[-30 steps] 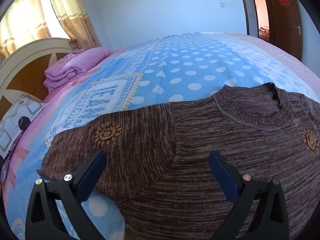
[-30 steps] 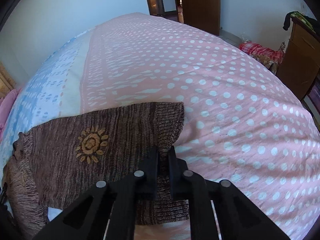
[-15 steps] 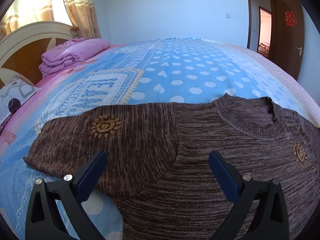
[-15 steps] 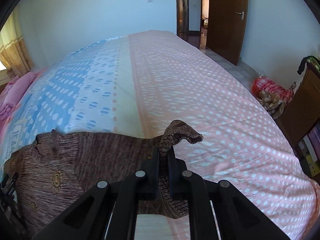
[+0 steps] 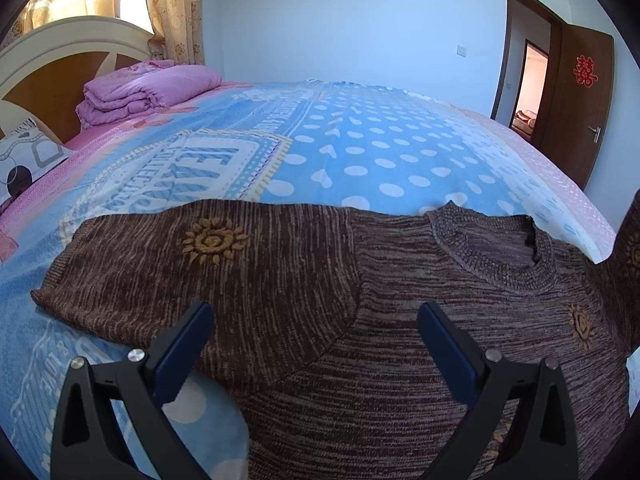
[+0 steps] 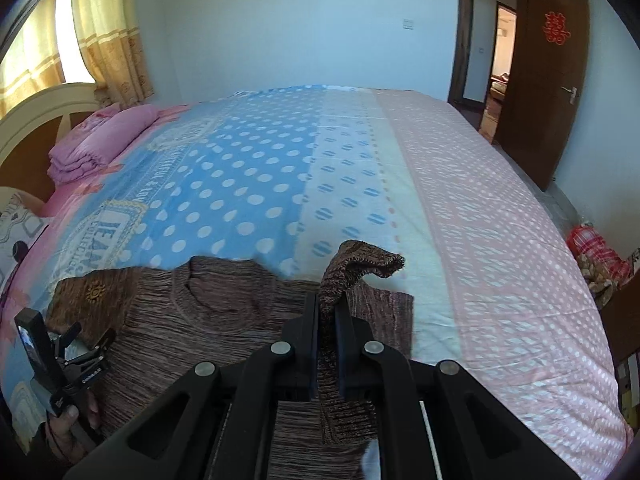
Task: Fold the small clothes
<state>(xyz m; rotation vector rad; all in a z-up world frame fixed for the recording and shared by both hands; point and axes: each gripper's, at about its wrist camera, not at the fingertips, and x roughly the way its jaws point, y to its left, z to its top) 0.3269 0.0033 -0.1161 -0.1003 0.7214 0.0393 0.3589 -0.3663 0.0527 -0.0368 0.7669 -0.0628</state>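
Observation:
A brown knit sweater (image 5: 360,320) with orange sun motifs lies face up on the bed, neck toward the far side. Its one sleeve (image 5: 160,268) lies flat, stretched to the left. My left gripper (image 5: 312,320) is open and empty, hovering over the chest near that armpit. My right gripper (image 6: 328,320) is shut on the other sleeve's cuff (image 6: 352,268) and holds it lifted off the bedspread, its end drooping over the fingers. The sweater's body (image 6: 208,304) shows at lower left in the right wrist view, with the left gripper (image 6: 86,340) over it.
The bed has a blue and pink dotted bedspread (image 5: 380,152). A folded purple quilt (image 5: 140,92) and a pillow (image 5: 24,160) lie by the headboard. An open brown door (image 6: 540,80) is at far right. A red checked bundle (image 6: 596,256) lies on the floor beside the bed.
My right gripper has lifted the cuff off the bedspread and swung it left toward the sweater's body. My left gripper stayed open, shifting slightly over the chest.

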